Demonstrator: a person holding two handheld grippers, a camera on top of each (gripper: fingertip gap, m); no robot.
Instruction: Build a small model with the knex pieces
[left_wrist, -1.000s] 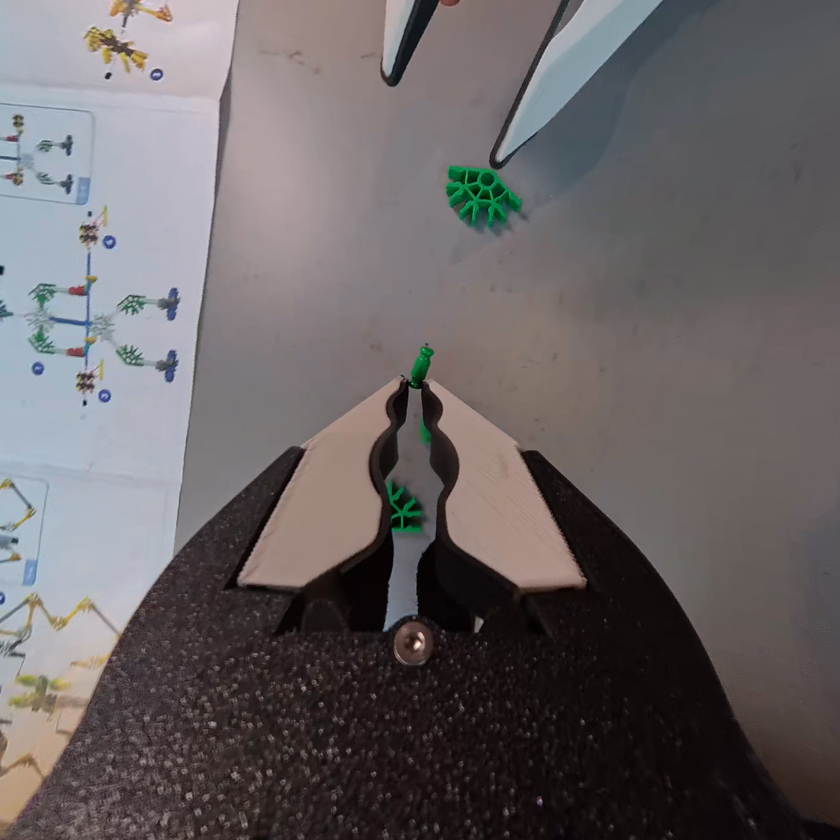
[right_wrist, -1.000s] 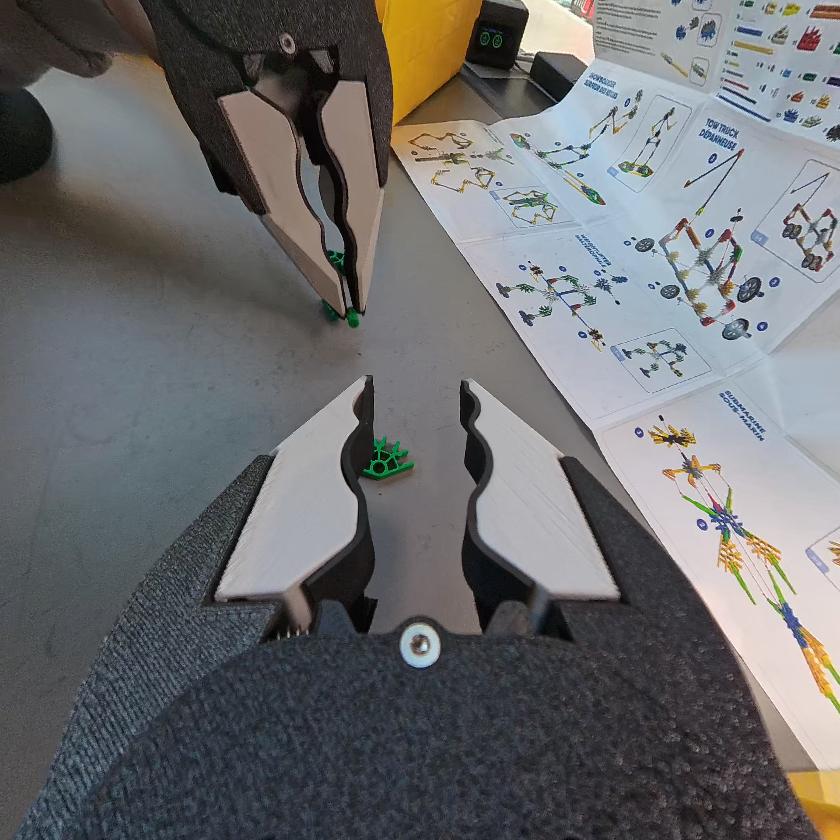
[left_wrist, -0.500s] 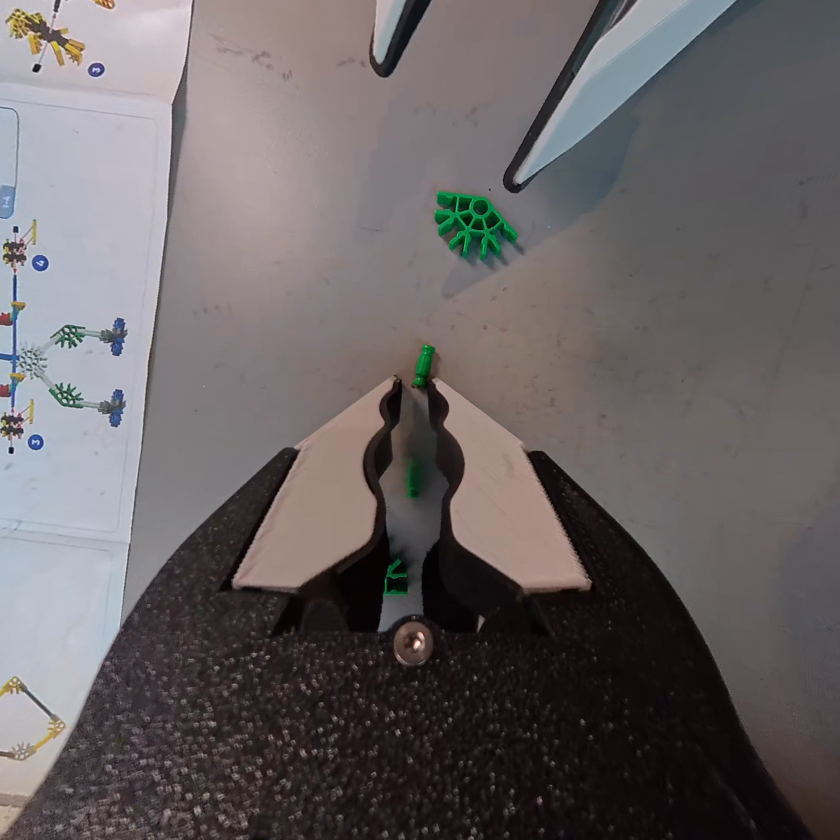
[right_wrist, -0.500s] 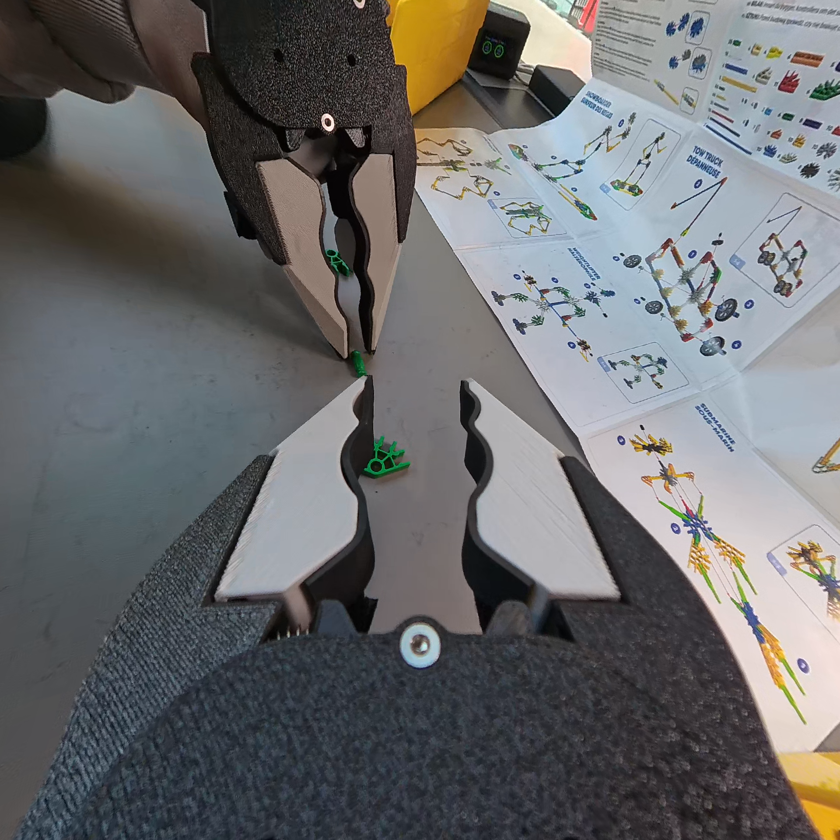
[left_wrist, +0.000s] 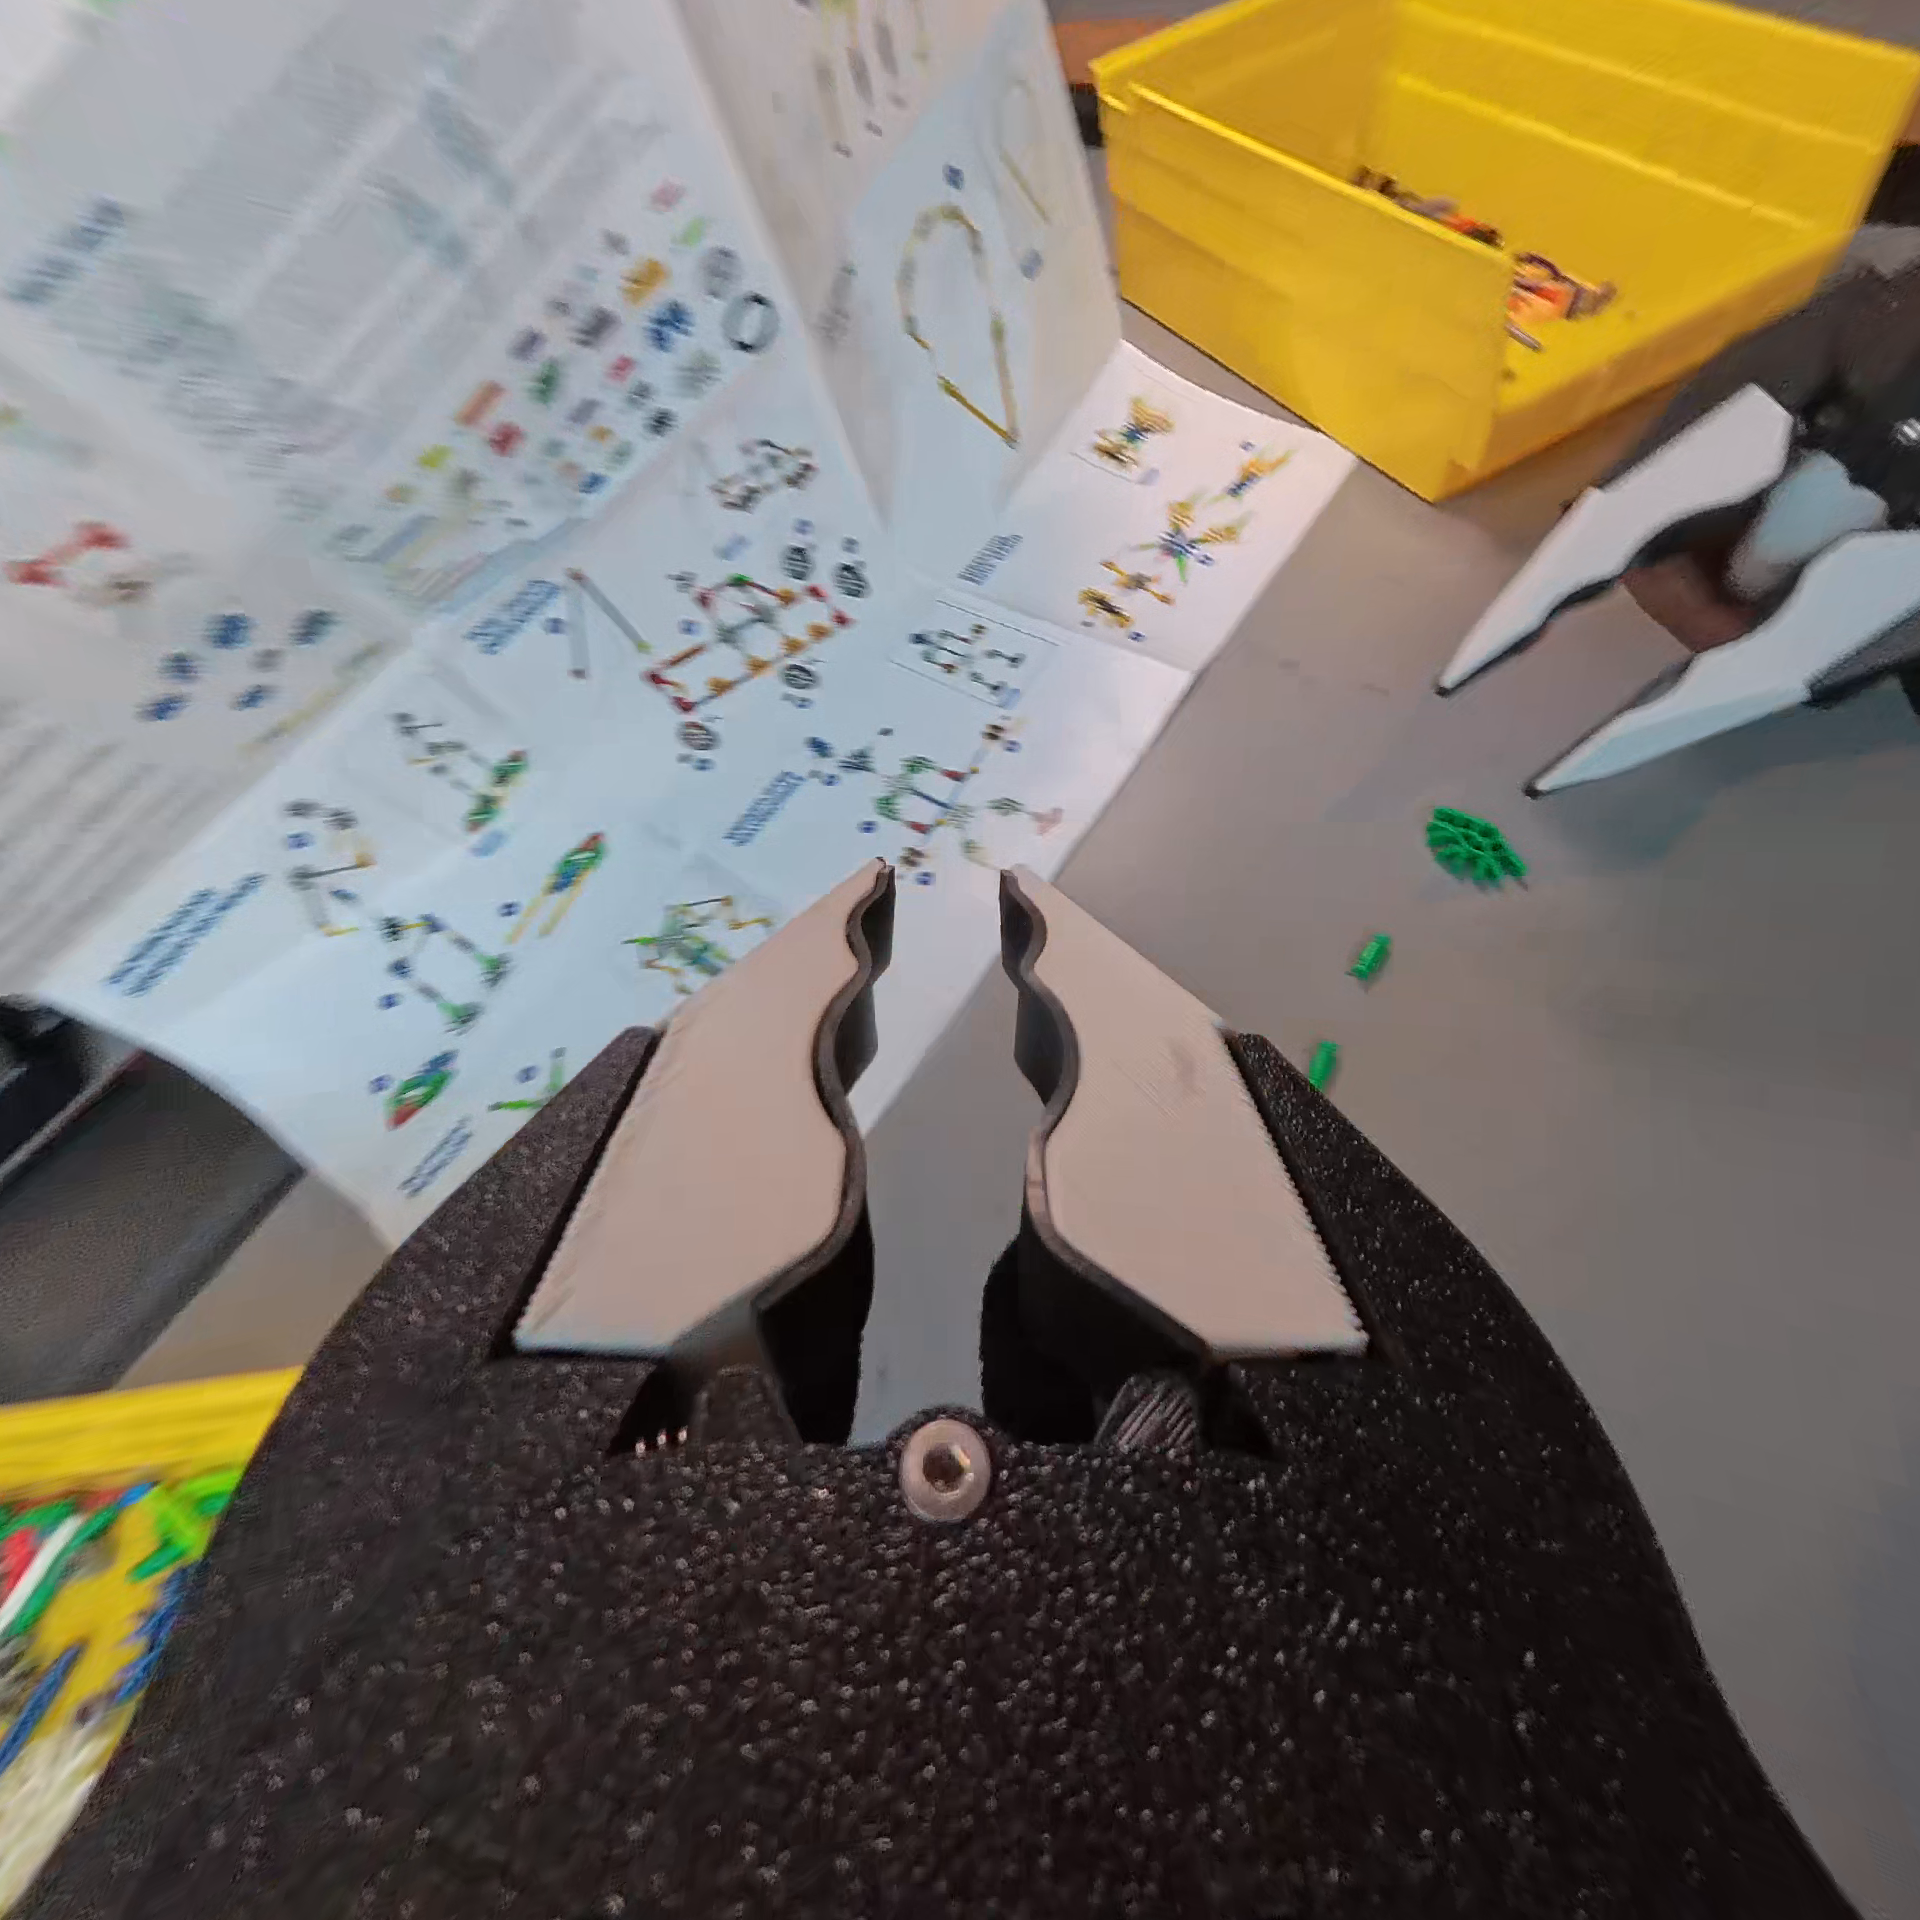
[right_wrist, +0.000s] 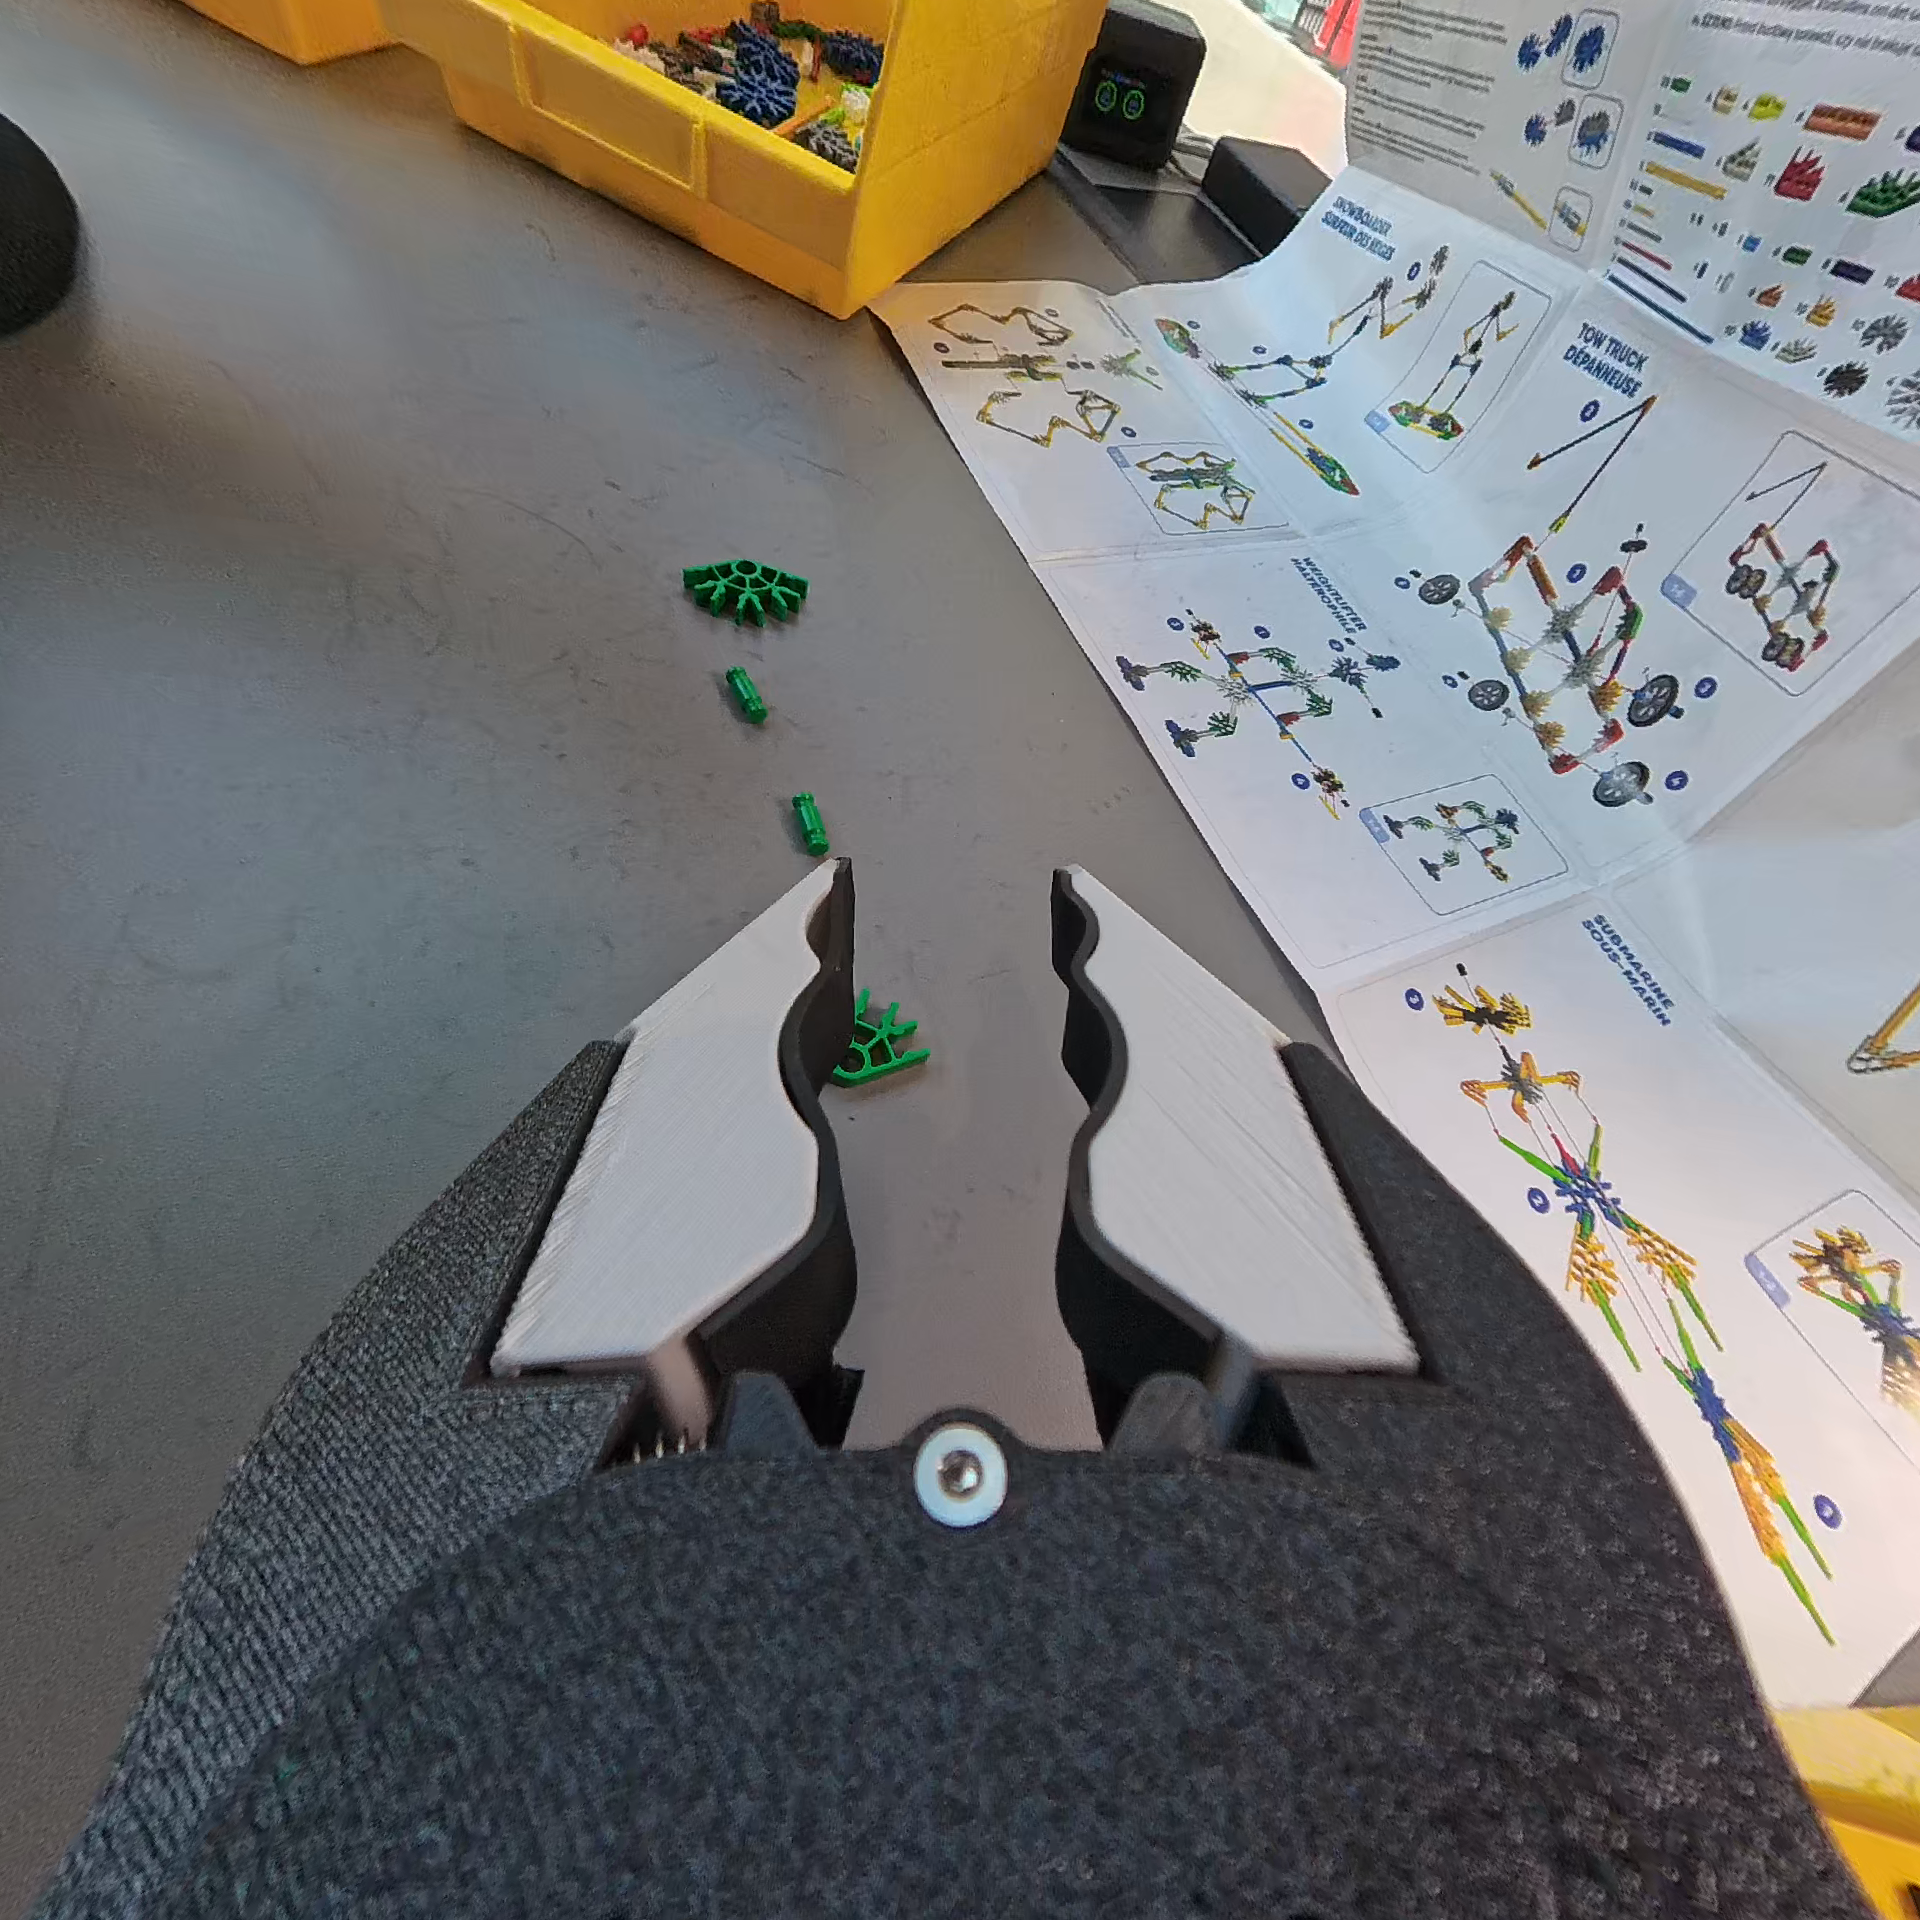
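My left gripper (left_wrist: 945, 883) is open and empty, raised above the grey table (left_wrist: 1558, 1247) and facing the white instruction sheet (left_wrist: 623, 623). Two short green rods (left_wrist: 1369, 956) (left_wrist: 1322, 1065) lie on the table to its right. My right gripper (right_wrist: 951, 883) is open and low over the table. A green fan-shaped connector (right_wrist: 883, 1044) lies flat between its fingers, beside the left pad and not gripped. The rods (right_wrist: 809, 823) (right_wrist: 745, 694) and a second green connector (right_wrist: 746, 590) lie ahead of it. The right gripper (left_wrist: 1486, 738) also shows in the left wrist view, near a connector (left_wrist: 1473, 847).
A yellow bin (right_wrist: 790, 156) of mixed parts stands at the table's back. The unfolded sheet (right_wrist: 1455, 623) covers the right side. A black device with a small green display (right_wrist: 1127, 94) sits behind it. Another yellow bin (left_wrist: 94, 1558) is by my left gripper. One gripper's finger ends stand about 20 cm off the other's.
My left gripper opened and let go of the green rod, which now lies on the table. It then lifted away and swung toward the sheet, leaving the right wrist view. The right gripper stayed put.
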